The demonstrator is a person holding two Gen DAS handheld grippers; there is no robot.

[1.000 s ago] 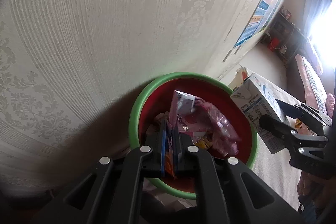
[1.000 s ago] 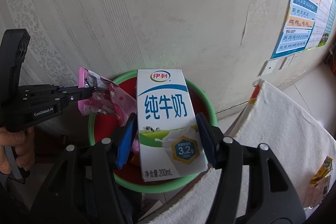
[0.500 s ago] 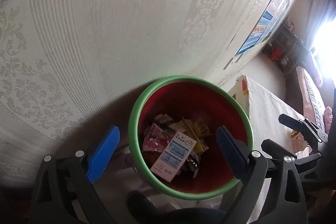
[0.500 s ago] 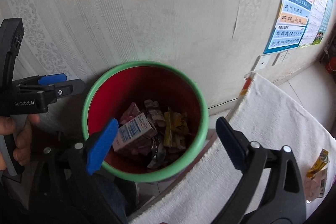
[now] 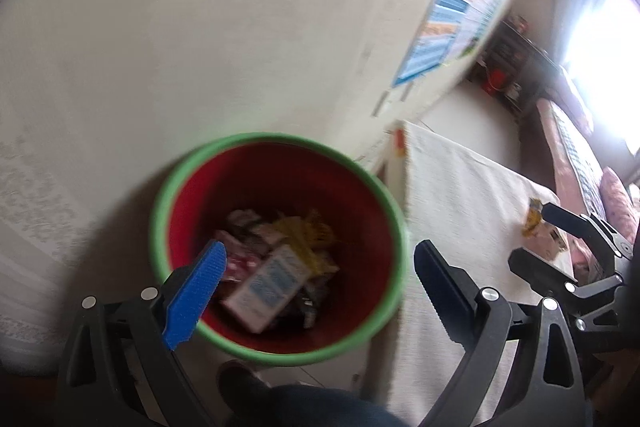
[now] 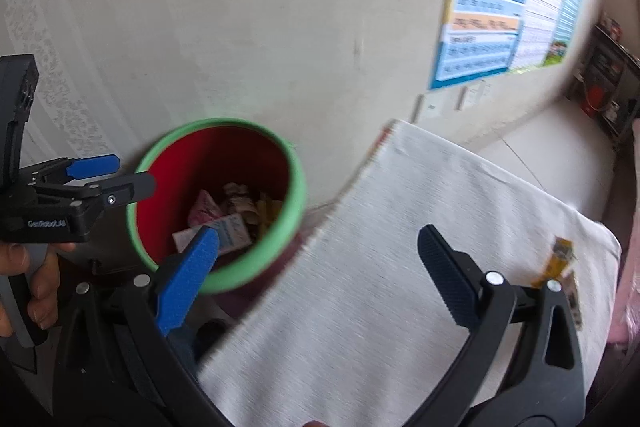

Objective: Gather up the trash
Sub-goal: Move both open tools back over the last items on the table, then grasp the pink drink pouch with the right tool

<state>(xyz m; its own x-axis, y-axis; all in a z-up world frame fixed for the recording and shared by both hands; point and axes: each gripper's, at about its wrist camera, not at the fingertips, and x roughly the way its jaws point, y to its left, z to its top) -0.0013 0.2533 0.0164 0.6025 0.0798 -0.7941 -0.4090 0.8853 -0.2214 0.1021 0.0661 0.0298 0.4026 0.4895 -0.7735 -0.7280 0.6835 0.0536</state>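
Bin [image 5: 280,351] sits under the left tool [image 5: 316,281], whose jaws hang released and empty over the carton [image 5: 266,287] already inside. From the right view, the right tool [image 6: 318,267] is opening, nothing between its jaws; the yellow wrapper [image 6: 558,261] lies lengthwise toward the counter [image 6: 400,267] far edge, nearer this tool.

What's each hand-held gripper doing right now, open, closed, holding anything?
Left hand-held gripper: open, empty, over the green-rimmed red plastic bin.
Right hand-held gripper: jaws opening wide, nothing between them, above the white cloth-covered table.
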